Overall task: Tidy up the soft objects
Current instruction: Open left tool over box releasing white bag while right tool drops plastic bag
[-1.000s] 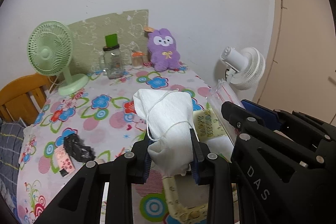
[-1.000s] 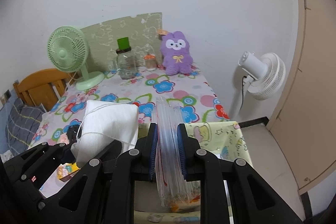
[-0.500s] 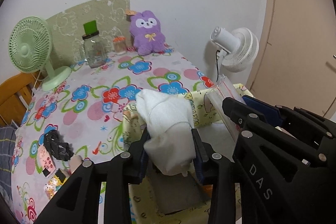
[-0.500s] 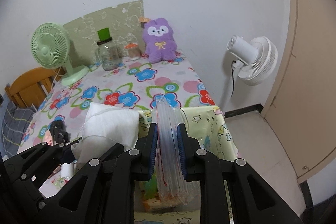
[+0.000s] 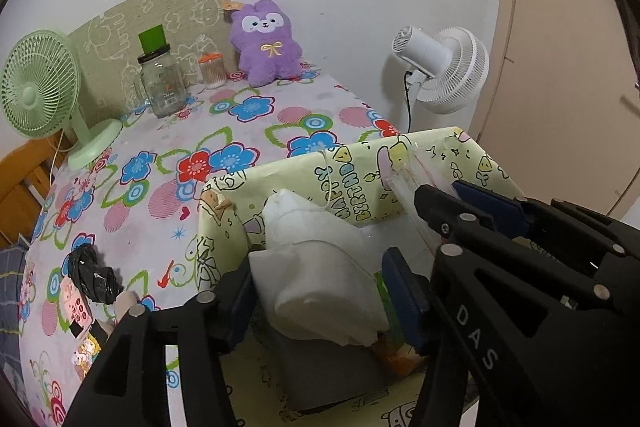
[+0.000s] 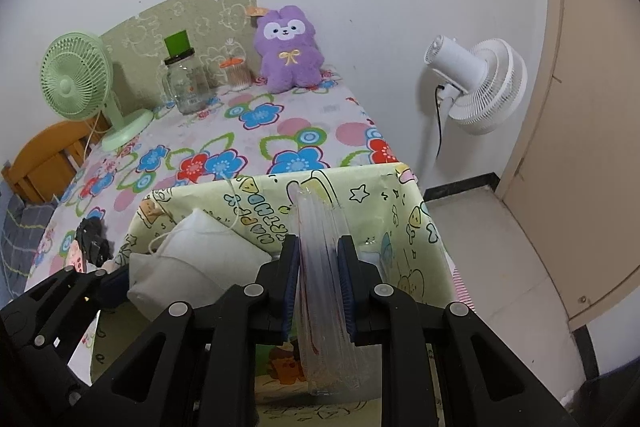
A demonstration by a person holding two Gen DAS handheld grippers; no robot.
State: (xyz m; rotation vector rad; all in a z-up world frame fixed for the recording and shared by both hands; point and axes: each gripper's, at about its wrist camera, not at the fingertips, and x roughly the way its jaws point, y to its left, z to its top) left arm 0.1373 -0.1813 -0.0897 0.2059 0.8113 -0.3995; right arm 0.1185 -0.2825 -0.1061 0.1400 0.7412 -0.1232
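My left gripper stands wide open around a white drawstring cloth bag, its pads apart from the cloth. The bag rests inside the yellow cartoon-print box and shows in the right wrist view. My right gripper is shut on a stack of clear zip bags, held over the same box. The zip bags' top edge shows in the left wrist view. A purple plush bunny sits at the table's far edge by the wall.
The floral tablecloth carries a green fan, a glass jar, a small orange-lidded jar, and a black bundle with small packets. A white fan stands right of the table. A wooden chair is at left.
Both grippers moved down and forward over the box. My left gripper opened and let go of the white bag, which now lies in the box. The right still holds the zip bags.
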